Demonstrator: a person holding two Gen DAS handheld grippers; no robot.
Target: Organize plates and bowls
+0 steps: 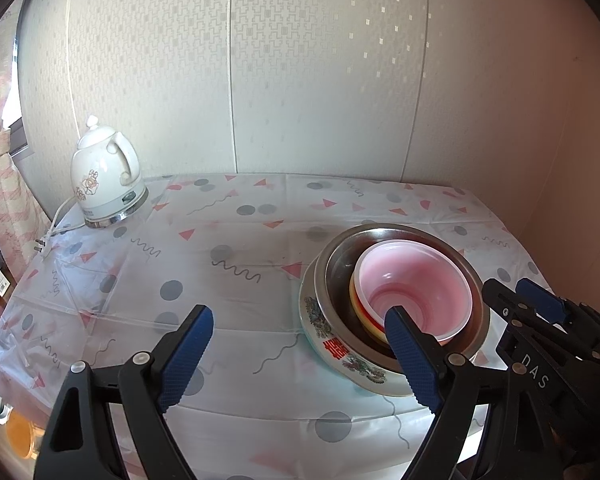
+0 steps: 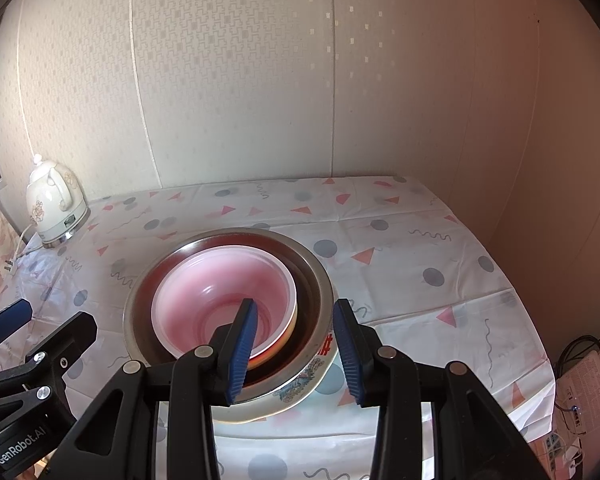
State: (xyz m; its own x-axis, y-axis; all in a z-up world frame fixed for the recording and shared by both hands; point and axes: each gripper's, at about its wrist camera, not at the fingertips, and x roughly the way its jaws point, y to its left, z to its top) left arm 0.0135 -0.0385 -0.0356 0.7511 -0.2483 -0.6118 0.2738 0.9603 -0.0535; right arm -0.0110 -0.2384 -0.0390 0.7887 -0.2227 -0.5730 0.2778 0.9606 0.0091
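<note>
Tablecloth [image 1: 260, 280], both tools agape, empty.

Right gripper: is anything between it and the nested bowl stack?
Nothing visible. The right gripper is open, its fingers either side of the near rims of the steel bowl and patterned bowl. The pink bowl sits innermost.

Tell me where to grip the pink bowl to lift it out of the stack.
Grip the pink bowl by its thin upright rim from above, one finger inside, one outside. It nests deep in the steel bowl, hiding its walls.
</note>
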